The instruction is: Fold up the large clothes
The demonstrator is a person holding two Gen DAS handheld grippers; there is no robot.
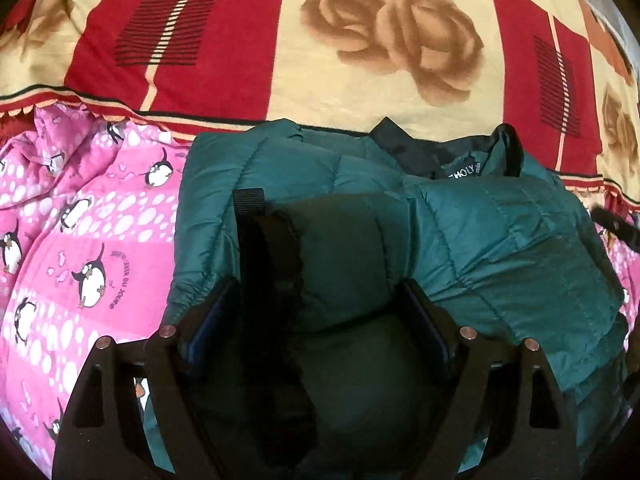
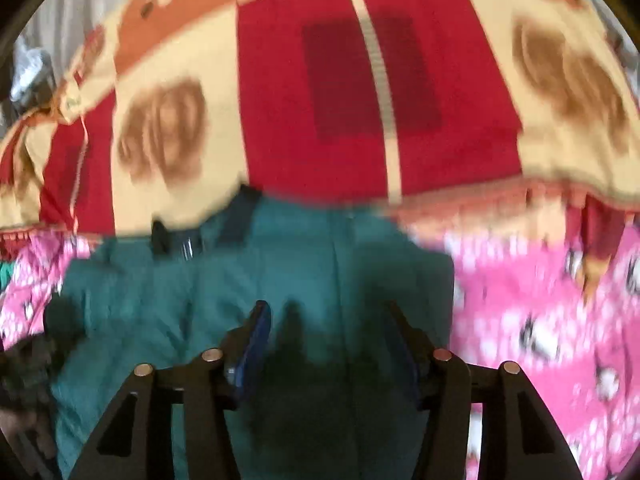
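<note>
A teal puffer jacket (image 1: 500,232) lies on a pink penguin sheet (image 1: 80,240), its collar (image 1: 460,152) touching the edge of the red and cream rose blanket (image 1: 360,40). The left gripper (image 1: 320,304) stands wide apart over a sleeve cuff (image 1: 340,240), not pinching it. The right gripper (image 2: 328,332) hangs parted above the jacket's teal fabric, gripping nothing. Bare sheet lies on either side.

Puffy teal jacket (image 1: 500,232) fills the foreground; flat rose-print blanket (image 1: 360,40) beyond lies open.
</note>
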